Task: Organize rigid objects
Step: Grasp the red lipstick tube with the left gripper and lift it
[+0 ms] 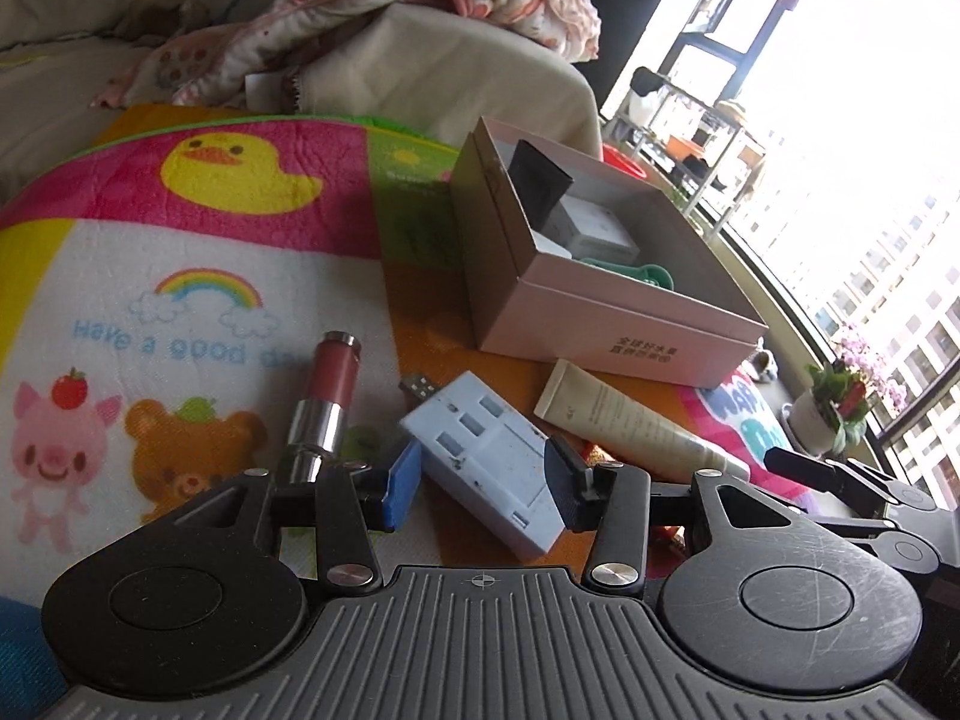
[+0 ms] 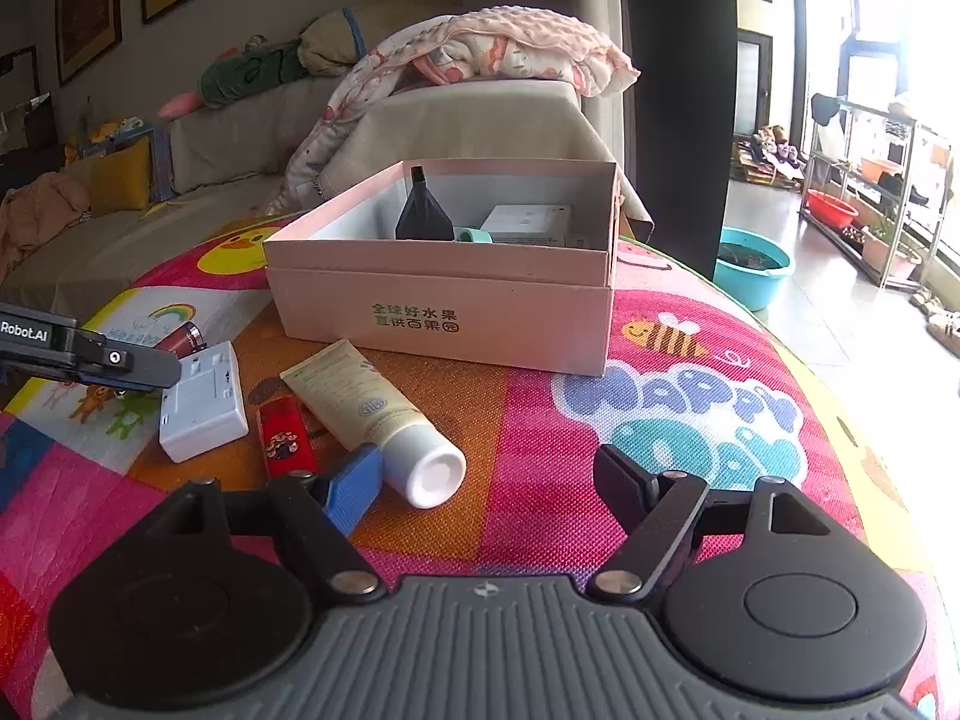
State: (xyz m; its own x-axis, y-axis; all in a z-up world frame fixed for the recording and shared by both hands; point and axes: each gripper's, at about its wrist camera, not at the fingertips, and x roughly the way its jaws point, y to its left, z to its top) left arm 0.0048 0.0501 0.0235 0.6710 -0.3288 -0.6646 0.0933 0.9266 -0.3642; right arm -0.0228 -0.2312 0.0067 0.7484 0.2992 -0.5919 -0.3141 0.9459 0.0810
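A pink open box (image 1: 606, 324) (image 2: 444, 312) stands on the colourful mat and holds a black bottle (image 2: 423, 210), a white adapter (image 2: 528, 222) and a teal item (image 2: 474, 234). A white plug adapter (image 1: 486, 462) (image 2: 201, 402) lies between the open fingers of my left gripper (image 1: 480, 480); the fingers stand close on both its sides, and whether they touch it I cannot tell. A red-and-silver lipstick (image 1: 327, 396) lies to its left. A cream tube (image 1: 636, 426) (image 2: 378, 414) and a red lighter (image 2: 285, 432) lie nearby. My right gripper (image 2: 486, 480) is open and empty, just right of the tube's cap.
The cartoon mat (image 2: 690, 408) covers a rounded table. A sofa with a pink blanket (image 2: 498, 54) is behind the box. A teal basin (image 2: 753, 264) and a shelf rack (image 2: 870, 192) stand on the floor at right. A potted plant (image 1: 834, 408) sits by the window.
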